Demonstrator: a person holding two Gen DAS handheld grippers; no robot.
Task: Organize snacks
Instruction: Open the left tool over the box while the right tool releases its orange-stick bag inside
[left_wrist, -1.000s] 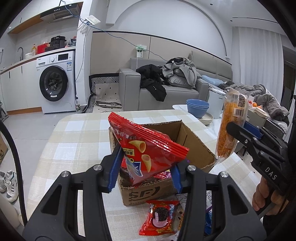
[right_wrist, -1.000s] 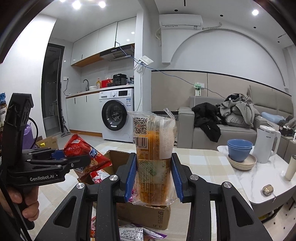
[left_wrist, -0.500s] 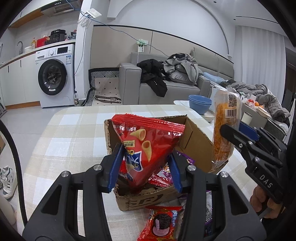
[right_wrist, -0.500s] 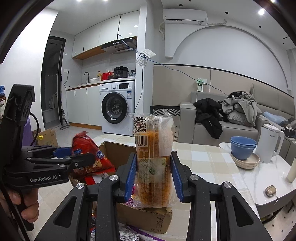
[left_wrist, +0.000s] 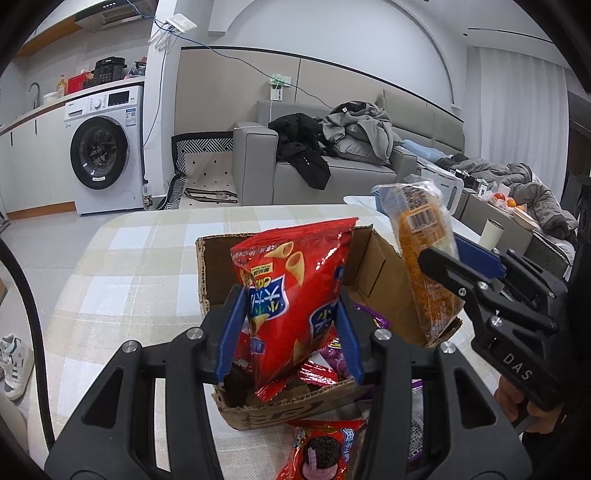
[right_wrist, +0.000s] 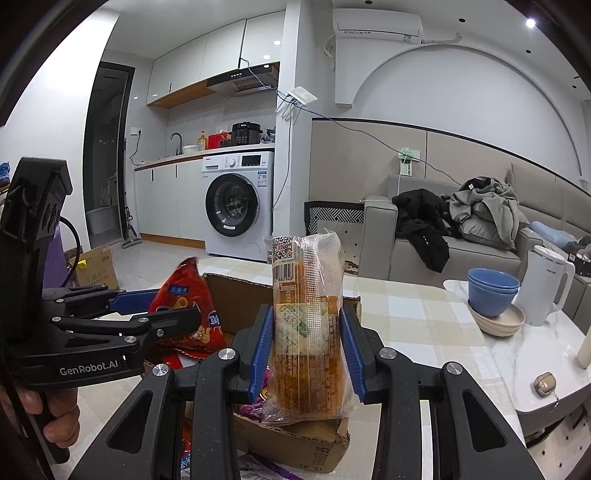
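Observation:
My left gripper (left_wrist: 290, 328) is shut on a red bag of cone-shaped chips (left_wrist: 295, 280), whose lower corner hangs inside the open cardboard box (left_wrist: 218, 266). My right gripper (right_wrist: 307, 347) is shut on a tall orange snack pack in clear wrap (right_wrist: 306, 295), held upright over the box's right side (right_wrist: 240, 295). In the left wrist view the right gripper (left_wrist: 443, 254) and its orange pack (left_wrist: 421, 236) stand at the box's right wall. In the right wrist view the left gripper (right_wrist: 173, 306) and the red bag (right_wrist: 188, 295) appear at the left.
Purple and red packets (left_wrist: 332, 354) lie in the box. A red cookie packet (left_wrist: 321, 450) lies on the checked tablecloth (left_wrist: 129, 277) in front of it. To the right, a white side table holds blue bowls (right_wrist: 493, 291) and a white kettle (right_wrist: 546, 288).
Both grippers have come down and closer to the box with their packs. The red bag has tilted upright and its tip now dips into the box.

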